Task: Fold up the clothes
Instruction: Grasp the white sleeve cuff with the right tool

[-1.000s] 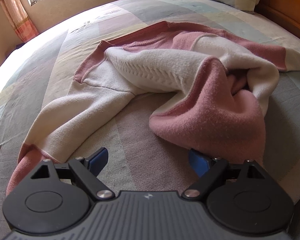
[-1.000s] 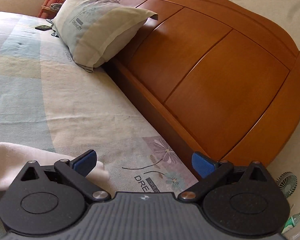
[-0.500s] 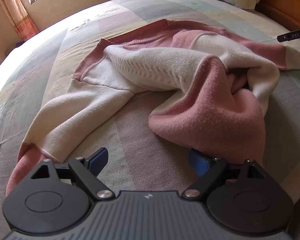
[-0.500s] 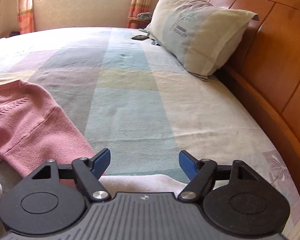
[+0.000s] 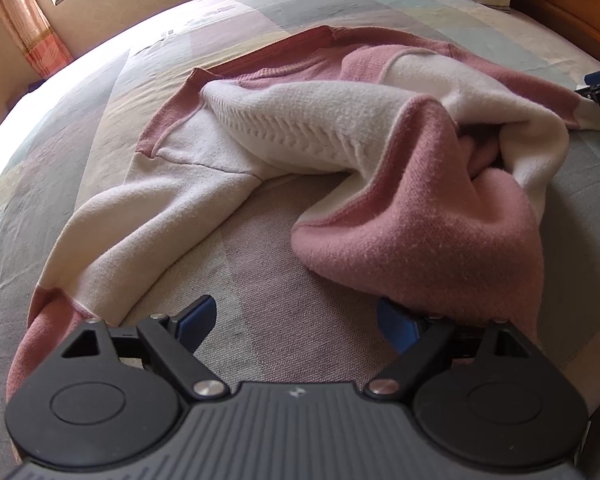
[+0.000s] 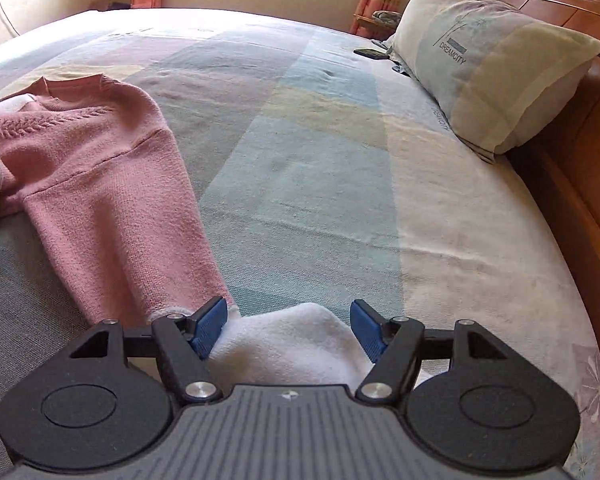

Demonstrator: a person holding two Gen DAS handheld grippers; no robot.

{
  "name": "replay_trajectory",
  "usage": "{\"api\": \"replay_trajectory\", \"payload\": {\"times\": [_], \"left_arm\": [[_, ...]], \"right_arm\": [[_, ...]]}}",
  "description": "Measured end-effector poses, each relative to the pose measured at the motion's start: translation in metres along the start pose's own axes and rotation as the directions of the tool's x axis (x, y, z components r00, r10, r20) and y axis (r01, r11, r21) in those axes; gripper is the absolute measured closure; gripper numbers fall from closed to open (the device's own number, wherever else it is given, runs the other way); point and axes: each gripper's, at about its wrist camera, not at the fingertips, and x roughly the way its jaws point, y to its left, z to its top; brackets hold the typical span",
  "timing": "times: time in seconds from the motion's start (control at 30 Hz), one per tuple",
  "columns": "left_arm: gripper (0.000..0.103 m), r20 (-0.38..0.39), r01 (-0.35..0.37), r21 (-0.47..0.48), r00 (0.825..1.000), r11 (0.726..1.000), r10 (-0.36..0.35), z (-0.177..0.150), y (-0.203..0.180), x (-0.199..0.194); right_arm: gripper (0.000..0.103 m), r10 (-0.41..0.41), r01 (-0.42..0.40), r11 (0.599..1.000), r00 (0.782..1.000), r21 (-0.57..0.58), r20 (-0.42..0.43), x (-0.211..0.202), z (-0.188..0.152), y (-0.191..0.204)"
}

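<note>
Pink and cream knit, a sweater [image 5: 340,148], lies crumpled across the middle of the bed [image 5: 260,320], body bunched and half turned over itself, so no fold has been made yet; my guess is that it must first be spread flat. At the far left of the left wrist view one cream sleeve [image 5: 112,240] trails towards the camera and ends in a pink cuff beside the left claw [image 5: 296,324]. That claw hangs spread wide over bare bedcover, gripping nothing; its right finger sits at the edge of a pink heap of hem [image 5: 432,236], which suggests it is waiting for a hold there while the other hand works.

Further right, the other sleeve [image 6: 112,208] runs pink from the shoulder out to a cream cuff [image 6: 288,340], laid straight along the bedcover. The right claw [image 6: 286,328] has that cuff between its blue fingers, left pad [image 6: 208,330] against the cloth, right one apart from it; the jaws are opening, so I judge the cuff is not pinched. Placed at the sleeve's end, the claw looks set to draw the sleeve out or carry it over the body.

Rightmost, a pillow [image 6: 488,60] leans on the wooden headboard [image 6: 592,128], well clear of the sweater.
</note>
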Motion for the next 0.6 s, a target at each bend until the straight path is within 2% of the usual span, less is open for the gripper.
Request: {"api": "replay_trajectory", "payload": {"times": [0.07,0.13,0.2,0.23,0.3,0.33,0.47,0.6], "left_arm": [[0.015,-0.003,-0.003,-0.002,1.0,1.0,0.003,0.0,-0.001,0.001],[0.015,-0.006,-0.005,-0.001,1.0,1.0,0.005,0.001,-0.002,0.002],[0.015,-0.01,-0.007,0.005,1.0,1.0,0.007,0.001,-0.003,0.003],[0.015,-0.011,-0.008,0.007,1.0,1.0,0.008,0.001,-0.003,0.003],[0.015,-0.01,-0.013,0.01,1.0,1.0,0.013,0.003,-0.004,0.002],[0.015,-0.01,-0.015,0.012,1.0,1.0,0.015,0.003,-0.005,0.002],[0.015,-0.011,-0.019,0.008,1.0,1.0,0.02,0.004,-0.006,0.001],[0.015,-0.011,-0.015,0.0,1.0,1.0,0.015,0.004,-0.003,0.0]], "right_arm": [[0.021,0.011,-0.011,1.0,0.999,0.006,-0.052,0.011,-0.005,-0.004],[0.024,0.024,-0.02,0.998,0.998,0.067,-0.056,0.009,-0.009,-0.004],[0.05,0.048,-0.043,0.994,0.998,0.102,-0.05,0.001,-0.012,0.002],[0.056,0.04,-0.035,0.995,0.998,0.097,-0.047,-0.003,-0.012,0.007],[0.077,0.013,-0.01,0.997,0.999,0.078,-0.037,-0.01,-0.01,0.016],[0.081,-0.01,0.011,0.996,1.0,0.091,-0.021,-0.013,-0.006,0.013],[0.086,-0.107,0.101,0.984,0.994,0.149,0.033,-0.022,0.013,-0.006],[0.086,-0.216,0.203,0.962,0.975,0.184,0.054,-0.021,0.034,-0.03]]}}
